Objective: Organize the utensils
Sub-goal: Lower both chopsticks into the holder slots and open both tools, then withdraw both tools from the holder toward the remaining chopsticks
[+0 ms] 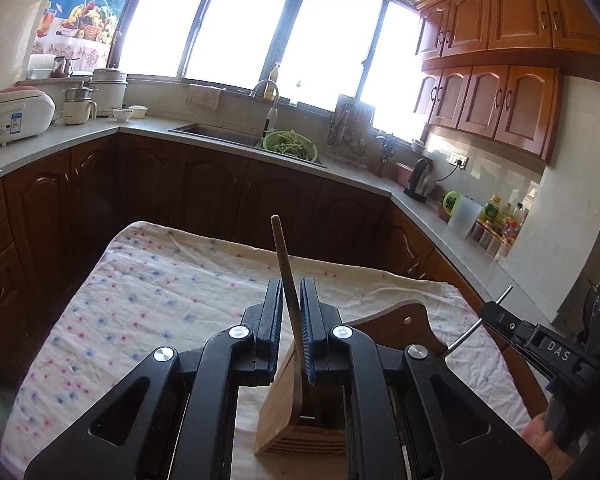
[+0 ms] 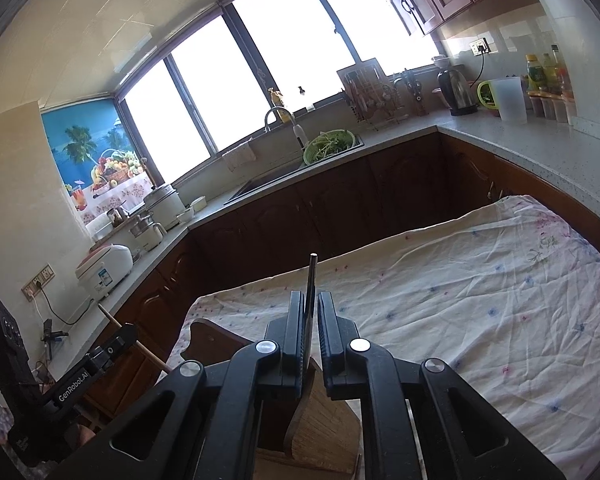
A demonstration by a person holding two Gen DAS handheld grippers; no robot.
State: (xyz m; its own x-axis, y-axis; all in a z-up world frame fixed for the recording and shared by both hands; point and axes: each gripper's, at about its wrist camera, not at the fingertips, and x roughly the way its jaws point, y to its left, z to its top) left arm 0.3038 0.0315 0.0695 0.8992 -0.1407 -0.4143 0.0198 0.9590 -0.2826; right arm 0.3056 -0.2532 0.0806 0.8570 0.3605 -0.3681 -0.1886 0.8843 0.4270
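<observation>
Floral cloth (image 1: 159, 292) covers table; both tongs (image 1: 291, 308) (image 2: 309, 312) pinch utensil handles; kitchen counters around.

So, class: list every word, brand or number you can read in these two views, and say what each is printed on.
"DAS": on the right gripper, seen in the left view.
"GenRobot.AI": on the left gripper, seen in the right view.
Rice cooker label: too small to read.
Bottles labels: too blurred to read.

2 grippers (image 1: 291, 320) (image 2: 311, 334) appear, each around 1 utensil handle. 1 wooden holder (image 1: 283, 412) stands on 1 cloth (image 1: 147, 292).
</observation>
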